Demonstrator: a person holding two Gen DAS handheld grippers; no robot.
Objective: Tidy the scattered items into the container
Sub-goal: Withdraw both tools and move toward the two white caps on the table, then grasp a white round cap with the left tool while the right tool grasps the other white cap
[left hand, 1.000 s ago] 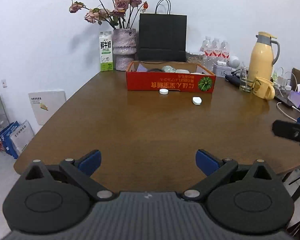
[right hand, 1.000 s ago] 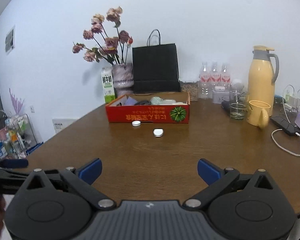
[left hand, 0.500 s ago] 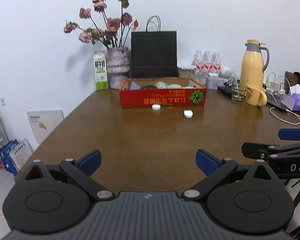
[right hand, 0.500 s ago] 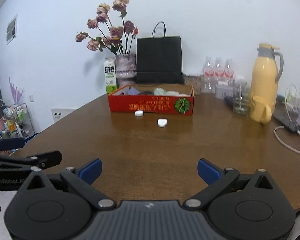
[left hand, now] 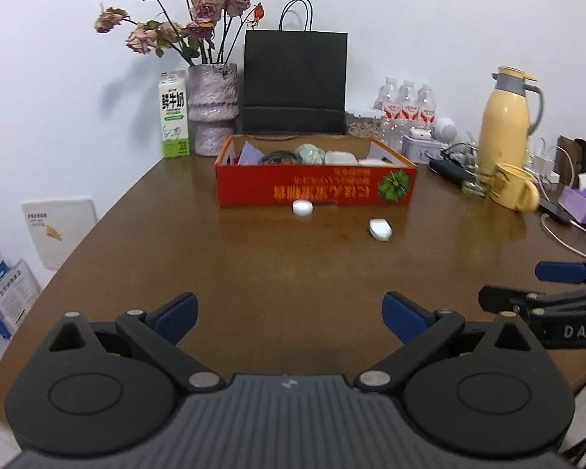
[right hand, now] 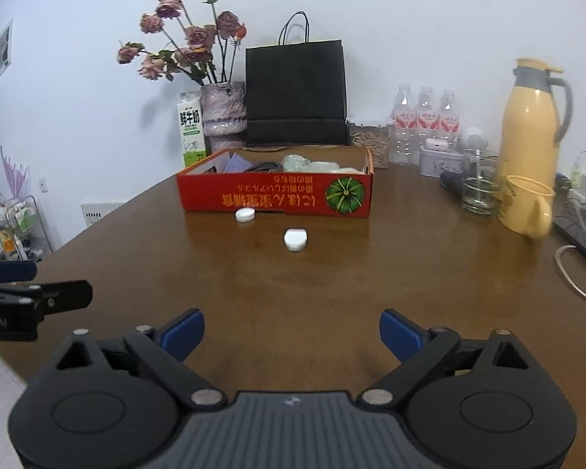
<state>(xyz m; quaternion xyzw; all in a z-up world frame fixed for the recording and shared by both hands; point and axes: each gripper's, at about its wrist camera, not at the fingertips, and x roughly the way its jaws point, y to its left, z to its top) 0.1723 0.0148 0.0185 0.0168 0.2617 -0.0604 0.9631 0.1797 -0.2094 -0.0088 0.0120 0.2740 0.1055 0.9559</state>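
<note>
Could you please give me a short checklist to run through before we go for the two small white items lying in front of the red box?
1. Round white cap free on the table, just in front of the red cardboard box: ok.
2. White rounded case lying apart from the cap, nothing on it: ok.
3. Right hand-held gripper empty, jaws wide but closing slightly: ok.
4. Left hand-held gripper open and empty: ok.
5. Table between grippers and items unobstructed: ok.
6. Room left in the box, which already holds things: cannot tell.
</note>
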